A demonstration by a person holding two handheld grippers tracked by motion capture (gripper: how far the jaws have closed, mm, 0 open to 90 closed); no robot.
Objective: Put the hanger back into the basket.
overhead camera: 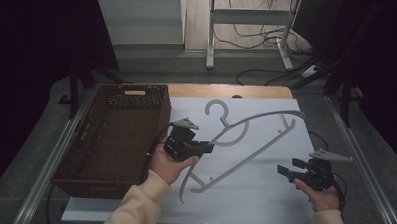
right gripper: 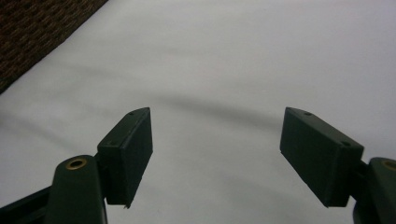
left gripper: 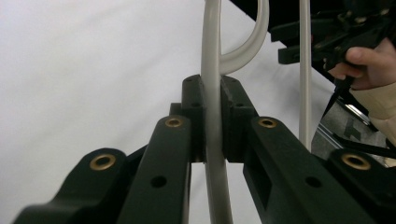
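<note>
Left tongs [left gripper: 212, 116] clamp the hanger's [overhead camera: 245, 143] thin arm, right of the basket [overhead camera: 115, 139]; right tongs [right gripper: 215, 154] gape empty. Gripped off-centre, the hanger could pivot or slip when lifted.

Cream sleeves here, soft and ribbed at the cuffs, one on each forearm. The left gripper [overhead camera: 208, 148] is black and blocky, with a grey three-cornered plate [overhead camera: 185, 123] on top and a thin dark cable looping off its back. Up close its jaws are matte black links, brass-ringed pivot holes and small dark screw holes along them. The right gripper [overhead camera: 283, 171] wears the same black build, a grey plate [overhead camera: 330, 156] above and a cable curling behind. Its jaws end in flat rectangular black pads, tiny screw dimples on their top edges, a brass ring at each pivot.
</note>
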